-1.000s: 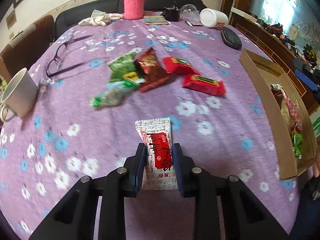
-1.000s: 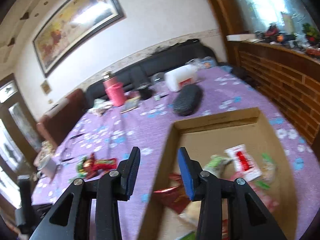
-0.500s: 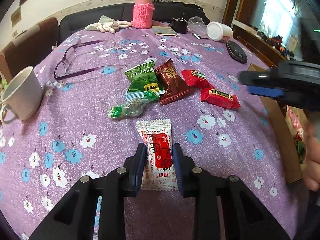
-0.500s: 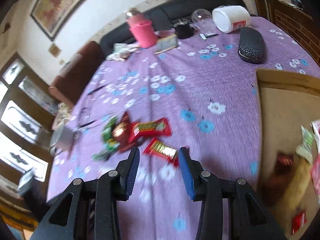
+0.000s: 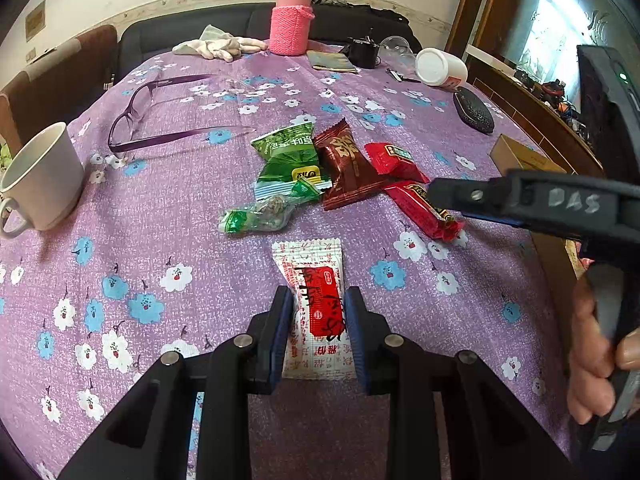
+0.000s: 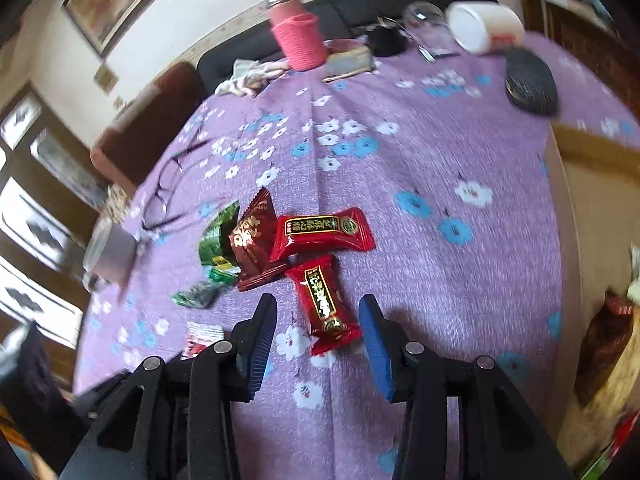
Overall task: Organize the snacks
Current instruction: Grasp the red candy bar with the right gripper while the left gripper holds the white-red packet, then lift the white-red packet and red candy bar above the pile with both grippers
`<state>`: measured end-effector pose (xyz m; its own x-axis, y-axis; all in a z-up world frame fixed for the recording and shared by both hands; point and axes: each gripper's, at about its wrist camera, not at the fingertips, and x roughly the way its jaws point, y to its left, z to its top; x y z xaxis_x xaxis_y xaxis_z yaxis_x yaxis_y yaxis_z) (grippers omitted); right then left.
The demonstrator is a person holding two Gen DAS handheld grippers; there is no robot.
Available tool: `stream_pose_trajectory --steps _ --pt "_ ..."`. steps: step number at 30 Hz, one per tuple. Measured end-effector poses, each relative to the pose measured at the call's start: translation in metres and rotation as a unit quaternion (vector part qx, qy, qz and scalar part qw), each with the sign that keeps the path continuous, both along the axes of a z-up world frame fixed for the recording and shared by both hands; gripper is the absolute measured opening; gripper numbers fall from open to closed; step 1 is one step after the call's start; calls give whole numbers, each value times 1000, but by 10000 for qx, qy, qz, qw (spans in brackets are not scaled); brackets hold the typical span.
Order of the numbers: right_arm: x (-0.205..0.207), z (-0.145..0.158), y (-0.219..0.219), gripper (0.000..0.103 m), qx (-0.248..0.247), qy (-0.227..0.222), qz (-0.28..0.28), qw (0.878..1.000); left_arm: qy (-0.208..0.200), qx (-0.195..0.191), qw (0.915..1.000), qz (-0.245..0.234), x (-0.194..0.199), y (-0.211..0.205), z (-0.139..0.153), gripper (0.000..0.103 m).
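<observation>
On the table (image 5: 168,216), spread with a purple flowered cloth, the loose snack packets lie near the open brown cardboard box (image 6: 592,184) at its right edge.

Risk: the right claw (image 6: 318,334) is opening its jaws either side of the glossy red foil packet with gold lettering (image 6: 324,304); the pads do not touch it. Slick foil could skid off the cloth or squirt from the pads if they close on its crimped end. A second red packet (image 6: 324,232) and a dark brown packet (image 6: 252,240) touch or overlap it, so they may be dragged along.

The left claw (image 5: 318,332) is nearly closed, pinching the white packet with a red label (image 5: 316,280). That thin wrapper may slip free when lifted.
</observation>
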<state>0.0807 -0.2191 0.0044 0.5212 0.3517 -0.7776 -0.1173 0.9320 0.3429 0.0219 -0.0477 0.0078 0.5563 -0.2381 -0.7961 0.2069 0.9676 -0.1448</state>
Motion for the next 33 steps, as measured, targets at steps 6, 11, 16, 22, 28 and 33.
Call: stream_pose_trajectory --steps 6,11,16,22,28,33 --pt "1 -14 12 47 -527 -165 222 9982 -47 71 10000 5 -1 -3 0 26" --pt "-8 -11 8 22 -416 -216 202 9987 -65 66 10000 20 -1 -3 0 26" --pt "-38 -5 5 21 -169 -285 176 9993 -42 -62 10000 51 0 1 1 26" --pt "-49 -11 1 21 36 -428 162 9989 -170 -160 9997 -9 -2 0 5 26" --pt "-51 -6 -1 21 125 -599 198 9979 -411 -224 9989 -26 -6 -1 13 26" --pt "-51 -5 0 21 119 -625 190 9978 -519 -203 9984 0 -6 -2 16 26"
